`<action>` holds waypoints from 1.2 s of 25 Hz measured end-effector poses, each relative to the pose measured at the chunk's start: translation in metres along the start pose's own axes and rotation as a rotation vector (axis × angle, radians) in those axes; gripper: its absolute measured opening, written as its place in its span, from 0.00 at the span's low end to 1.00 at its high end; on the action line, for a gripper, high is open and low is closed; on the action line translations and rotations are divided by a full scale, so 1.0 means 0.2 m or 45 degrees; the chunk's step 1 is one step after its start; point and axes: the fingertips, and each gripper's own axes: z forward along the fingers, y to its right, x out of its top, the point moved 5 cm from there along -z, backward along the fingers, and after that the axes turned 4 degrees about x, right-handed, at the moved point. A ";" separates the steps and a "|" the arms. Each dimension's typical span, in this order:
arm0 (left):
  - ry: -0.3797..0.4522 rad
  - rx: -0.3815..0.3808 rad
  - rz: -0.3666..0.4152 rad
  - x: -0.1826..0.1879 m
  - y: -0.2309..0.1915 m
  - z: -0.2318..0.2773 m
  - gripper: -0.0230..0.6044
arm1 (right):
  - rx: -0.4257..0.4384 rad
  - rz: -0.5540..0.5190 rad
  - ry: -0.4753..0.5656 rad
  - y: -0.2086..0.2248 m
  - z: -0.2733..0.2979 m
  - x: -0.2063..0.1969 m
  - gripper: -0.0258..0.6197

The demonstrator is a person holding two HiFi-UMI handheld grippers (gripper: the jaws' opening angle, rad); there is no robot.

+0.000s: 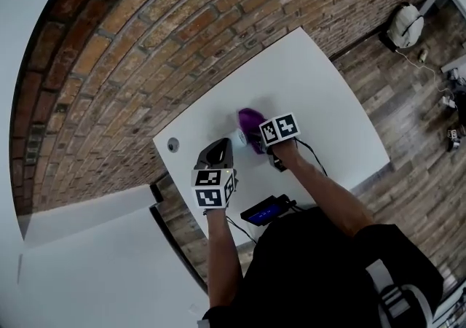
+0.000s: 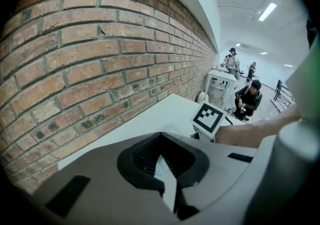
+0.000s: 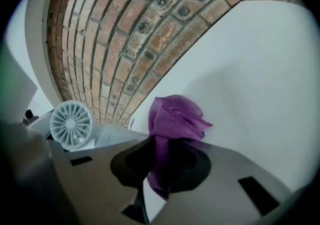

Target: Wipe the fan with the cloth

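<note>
A small white round fan (image 3: pixel 71 124) with radial blades stands on the white table (image 1: pixel 320 93), facing the right gripper view; in the head view the fan (image 1: pixel 238 137) shows between the two grippers. My right gripper (image 3: pixel 157 169) is shut on a purple cloth (image 3: pixel 175 116) that bunches up beyond its tips, just right of the fan. From the head, the cloth (image 1: pixel 251 122) lies ahead of the right gripper (image 1: pixel 260 143). My left gripper (image 1: pixel 218 146) sits left of the fan, jaws together (image 2: pixel 165 166), with only a pale sliver in the slit; I cannot tell what it is.
A brick wall (image 1: pixel 182 20) runs along the table's far side. A cable hole (image 1: pixel 172 144) is near the table's left corner. A black device (image 1: pixel 266 210) with cables lies at the near edge. Two people (image 2: pixel 248 100) are far off by a white stand.
</note>
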 end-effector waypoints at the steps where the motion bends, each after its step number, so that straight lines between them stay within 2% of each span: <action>1: 0.002 0.000 0.004 0.00 0.00 0.00 0.04 | -0.006 -0.001 -0.006 0.00 -0.02 -0.04 0.13; 5: 0.001 0.001 0.025 0.01 -0.01 0.00 0.04 | 0.025 -0.010 -0.091 -0.03 -0.07 -0.24 0.13; 8: 0.003 0.000 0.015 0.00 0.00 0.00 0.04 | 0.105 -0.016 -0.224 -0.08 -0.10 -0.42 0.13; 9: 0.003 -0.001 0.010 0.00 0.00 0.00 0.04 | 0.130 0.004 -0.232 -0.09 -0.11 -0.44 0.13; 11: 0.002 -0.002 0.006 0.00 0.00 0.00 0.04 | 0.138 0.045 -0.153 -0.09 -0.16 -0.37 0.13; 15: 0.008 0.001 0.007 0.01 -0.01 0.01 0.04 | 0.048 0.031 0.178 -0.04 -0.22 0.04 0.13; 17: 0.012 0.002 0.001 0.00 -0.01 0.01 0.04 | 0.079 0.042 0.266 -0.04 -0.18 0.19 0.13; 18: 0.012 0.003 -0.001 0.00 -0.01 0.01 0.04 | 0.112 0.064 0.250 -0.04 -0.13 0.22 0.13; 20: 0.010 0.003 -0.006 0.00 -0.01 0.01 0.04 | 0.152 0.109 0.140 -0.05 -0.03 0.18 0.13; 22: 0.010 -0.003 -0.013 -0.01 0.00 0.00 0.04 | 0.117 0.119 0.059 -0.03 0.00 0.07 0.13; 25: 0.021 -0.009 -0.017 0.00 0.00 0.01 0.04 | 0.057 0.130 0.031 -0.02 -0.06 -0.10 0.13; 28: 0.033 -0.004 -0.012 0.00 -0.01 0.01 0.04 | 0.075 0.090 -0.114 -0.04 -0.11 -0.33 0.13; 30: 0.044 -0.007 -0.014 0.00 -0.01 0.01 0.04 | 0.096 0.084 -0.165 -0.05 -0.15 -0.43 0.13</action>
